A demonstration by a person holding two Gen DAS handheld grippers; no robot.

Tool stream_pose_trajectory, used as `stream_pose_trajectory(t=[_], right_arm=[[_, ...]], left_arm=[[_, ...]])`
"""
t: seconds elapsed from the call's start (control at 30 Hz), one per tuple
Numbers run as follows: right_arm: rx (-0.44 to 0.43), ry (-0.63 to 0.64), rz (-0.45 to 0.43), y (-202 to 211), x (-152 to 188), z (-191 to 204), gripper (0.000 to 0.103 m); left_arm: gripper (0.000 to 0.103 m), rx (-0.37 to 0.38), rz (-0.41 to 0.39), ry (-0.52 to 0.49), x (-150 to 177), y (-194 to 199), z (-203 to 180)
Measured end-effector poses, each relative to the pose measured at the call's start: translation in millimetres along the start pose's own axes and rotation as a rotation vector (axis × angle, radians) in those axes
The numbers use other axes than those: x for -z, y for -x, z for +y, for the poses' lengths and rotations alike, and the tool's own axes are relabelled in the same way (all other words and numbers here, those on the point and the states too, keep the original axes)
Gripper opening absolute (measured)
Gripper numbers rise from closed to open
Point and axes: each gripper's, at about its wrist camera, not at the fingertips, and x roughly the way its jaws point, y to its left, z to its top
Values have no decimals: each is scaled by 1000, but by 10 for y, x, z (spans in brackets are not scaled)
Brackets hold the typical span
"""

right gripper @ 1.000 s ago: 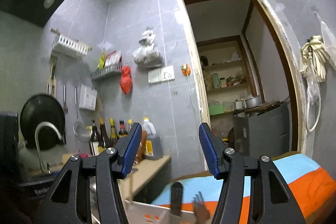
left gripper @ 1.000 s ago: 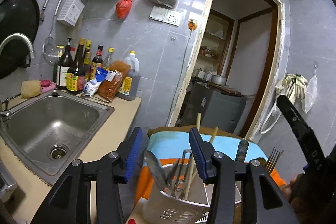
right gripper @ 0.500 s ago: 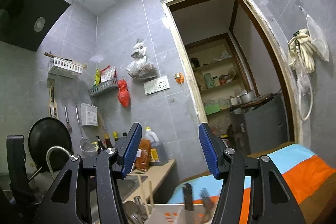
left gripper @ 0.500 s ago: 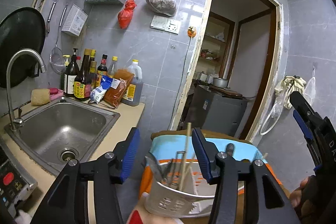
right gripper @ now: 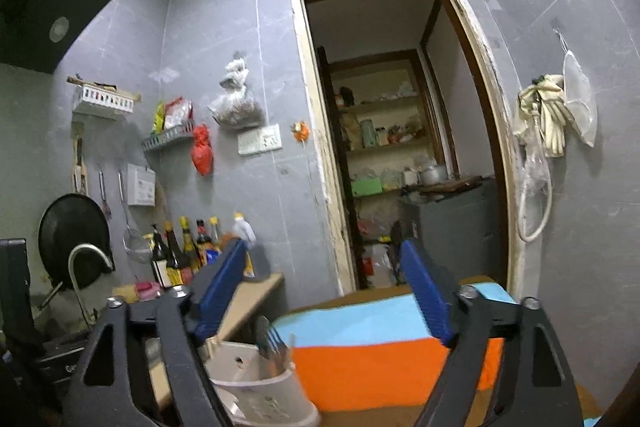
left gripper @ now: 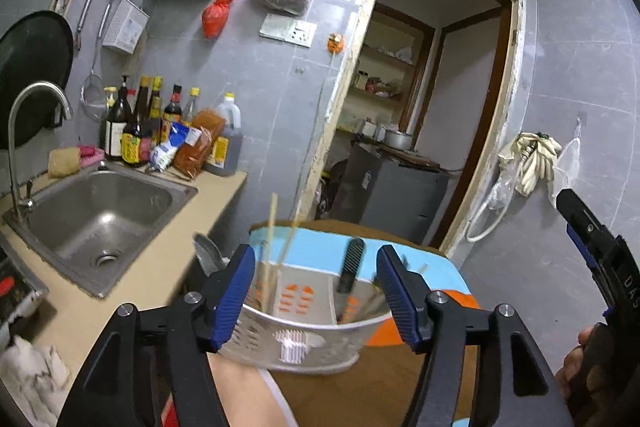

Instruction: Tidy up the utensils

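Your left gripper [left gripper: 316, 283] hovers just above the white utensil caddy [left gripper: 304, 335], jaws wide, nothing between them. Landmark = that caddy. It's a slotted plastic holder w/ compartments, sitting on a striped cloth [left gripper: 404, 255] (blue, orange, brown bands).

Inside the caddy, left-wrist view: 2 chopsticks [left gripper: 273, 227] stand tilted in the left compartment, a black-handled utensil [left gripper: 350, 263] stands in the right compartment; blur hides what else is in there. A spoon bowl [left gripper: 208, 251] pokes up just left of the caddy, partly behind your left finger. A bare forearm [left gripper: 248, 395] shows below the caddy, at the frame's bottom edge.

Your right gripper [right gripper: 324, 295] is also spread wide and holds nothing. In the right-wrist view the caddy [right gripper: 264, 399] is low, under the left finger, w/ fork tines [right gripper: 274, 341] sticking up from it. That gripper also shows at the right edge of the left-wrist view, well right of the caddy, the hand [left gripper: 576, 367] gripping it partly visible.

Left of the caddy: the bench [left gripper: 136, 283] w/ a steel sink [left gripper: 96, 223] and tap [left gripper: 36, 131]. Beyond the sink, sauce bottles [left gripper: 152, 127] line the wall. Behind the caddy, an open doorway [left gripper: 432, 115].
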Motion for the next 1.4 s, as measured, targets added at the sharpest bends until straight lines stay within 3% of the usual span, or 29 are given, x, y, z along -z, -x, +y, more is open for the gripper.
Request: stream_pose_trajectory(t=[0.3, 0.37, 0.57, 0.73, 1.4], right_arm=[[15, 53, 195, -76, 136, -247, 93], [24, 60, 227, -62, 176, -288, 100], [54, 103, 298, -8, 267, -320, 101], [84, 152, 365, -49, 398, -266, 101], [82, 123, 446, -285, 536, -194, 101]], left_arm=[[86, -27, 61, -30, 103, 33, -82], [91, -35, 71, -60, 100, 42, -75], [96, -58, 100, -107, 145, 109, -31], [97, -83, 113, -111, 187, 130, 30], [97, -137, 131, -121, 176, 12, 70]])
